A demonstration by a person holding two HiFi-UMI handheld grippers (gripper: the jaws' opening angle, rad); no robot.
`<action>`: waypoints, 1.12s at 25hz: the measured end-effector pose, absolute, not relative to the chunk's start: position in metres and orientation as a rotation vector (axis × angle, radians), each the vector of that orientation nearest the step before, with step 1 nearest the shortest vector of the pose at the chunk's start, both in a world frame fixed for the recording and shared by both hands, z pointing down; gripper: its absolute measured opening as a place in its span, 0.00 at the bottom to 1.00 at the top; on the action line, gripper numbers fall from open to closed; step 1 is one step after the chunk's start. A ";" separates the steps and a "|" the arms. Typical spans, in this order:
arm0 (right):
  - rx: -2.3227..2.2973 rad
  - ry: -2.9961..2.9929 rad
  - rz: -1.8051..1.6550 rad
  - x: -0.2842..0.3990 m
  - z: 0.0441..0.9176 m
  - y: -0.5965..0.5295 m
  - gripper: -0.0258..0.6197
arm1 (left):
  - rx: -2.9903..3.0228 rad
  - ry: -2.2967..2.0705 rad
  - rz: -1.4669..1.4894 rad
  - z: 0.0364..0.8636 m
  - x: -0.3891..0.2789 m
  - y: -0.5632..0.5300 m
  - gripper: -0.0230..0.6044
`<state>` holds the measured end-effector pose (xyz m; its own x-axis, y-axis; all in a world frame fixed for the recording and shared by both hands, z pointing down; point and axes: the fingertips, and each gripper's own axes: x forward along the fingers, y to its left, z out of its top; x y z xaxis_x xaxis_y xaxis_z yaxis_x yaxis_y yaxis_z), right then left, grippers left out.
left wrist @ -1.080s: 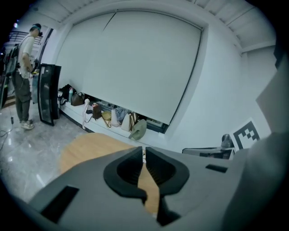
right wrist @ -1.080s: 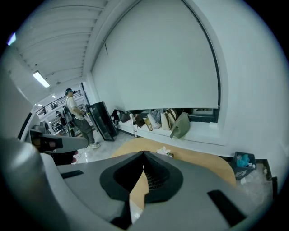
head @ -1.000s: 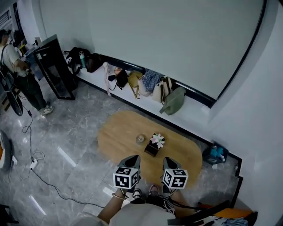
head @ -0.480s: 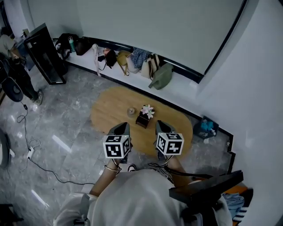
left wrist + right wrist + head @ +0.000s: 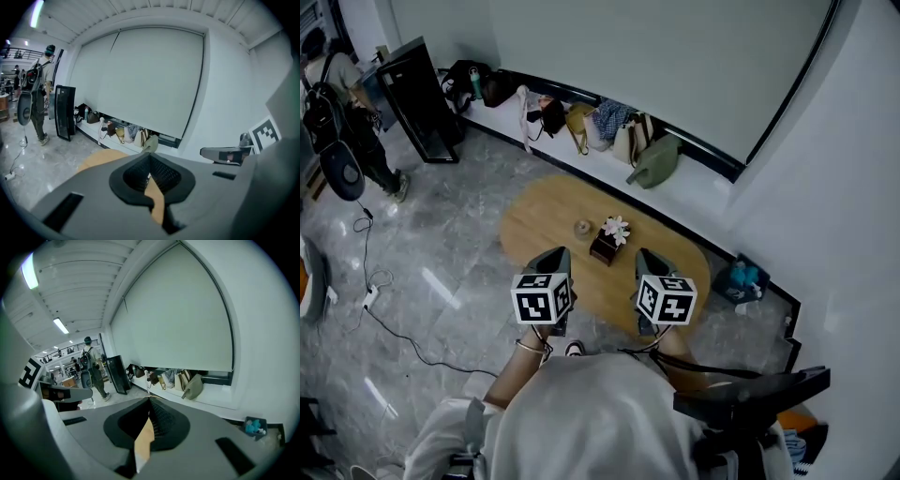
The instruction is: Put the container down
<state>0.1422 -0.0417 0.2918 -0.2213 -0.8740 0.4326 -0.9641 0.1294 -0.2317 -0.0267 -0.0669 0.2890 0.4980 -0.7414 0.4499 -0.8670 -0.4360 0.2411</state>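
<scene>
An oval wooden table point(image 5: 544, 211) stands on the grey floor. On it are a small round container point(image 5: 583, 228) and a dark box point(image 5: 603, 248) holding white flowers. Neither gripper touches them. In the head view my left gripper point(image 5: 553, 255) hovers above the table's near left edge and my right gripper point(image 5: 647, 255) above its near right part. Both point toward the wall. The left gripper point(image 5: 150, 153) has its jaws closed together with nothing between them, and the right gripper point(image 5: 150, 399) stands the same way.
Several bags point(image 5: 609, 127) lie along a low white ledge by the wall. A black cabinet point(image 5: 417, 98) and a person point(image 5: 337, 103) are at far left. A cable point(image 5: 384, 319) trails over the floor. A blue item point(image 5: 741, 278) sits in the right corner, a black stand point(image 5: 750, 403) near me.
The head view has swung, so table and grippers sit higher in the picture. Both grippers stay shut, side by side over the table's near edge. The person at left has shifted.
</scene>
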 end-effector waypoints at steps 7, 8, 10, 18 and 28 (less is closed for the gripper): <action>1.781 -2.199 0.527 0.151 0.286 -0.029 0.07 | 2.273 -1.398 0.392 0.294 -0.021 -0.050 0.05; 1.778 -2.202 0.531 0.152 0.286 -0.030 0.08 | 2.265 -1.405 0.388 0.295 -0.021 -0.049 0.05; 1.773 -2.204 0.532 0.153 0.286 -0.030 0.08 | 2.255 -1.413 0.380 0.296 -0.021 -0.048 0.05; 1.749 -2.208 0.535 0.151 0.288 -0.029 0.08 | 2.226 -1.420 0.394 0.302 -0.020 -0.045 0.05; 1.763 -2.189 0.549 0.156 0.287 -0.033 0.08 | 2.217 -1.420 0.387 0.300 -0.023 -0.055 0.05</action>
